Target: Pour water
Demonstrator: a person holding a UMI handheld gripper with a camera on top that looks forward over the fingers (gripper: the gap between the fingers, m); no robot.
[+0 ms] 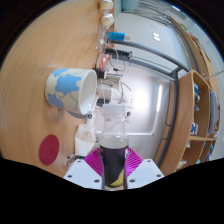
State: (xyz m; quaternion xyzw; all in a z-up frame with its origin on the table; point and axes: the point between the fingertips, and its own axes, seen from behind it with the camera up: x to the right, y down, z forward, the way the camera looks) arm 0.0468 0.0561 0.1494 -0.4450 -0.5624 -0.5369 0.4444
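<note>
My gripper (pixel 113 166) is shut on a clear plastic bottle (pixel 112 135) with a dark label, both magenta pads (pixel 93 160) pressing its sides. The whole view is rolled on its side, so the bottle lies tilted over. Its neck reaches forward to the rim of a white cup (pixel 68 88) with a blue pattern. The cup stands on the wooden table (pixel 35 60), its white mouth facing the bottle's neck. The bottle's mouth is hard to make out against the clutter behind, and I cannot see a water stream.
A round red coaster (pixel 48 149) lies on the table close to the cup. Beyond the bottle stand small clear items and a bright object (pixel 112 40). Wooden shelving (pixel 192 110) and a pale wall (pixel 150 95) fill the far side.
</note>
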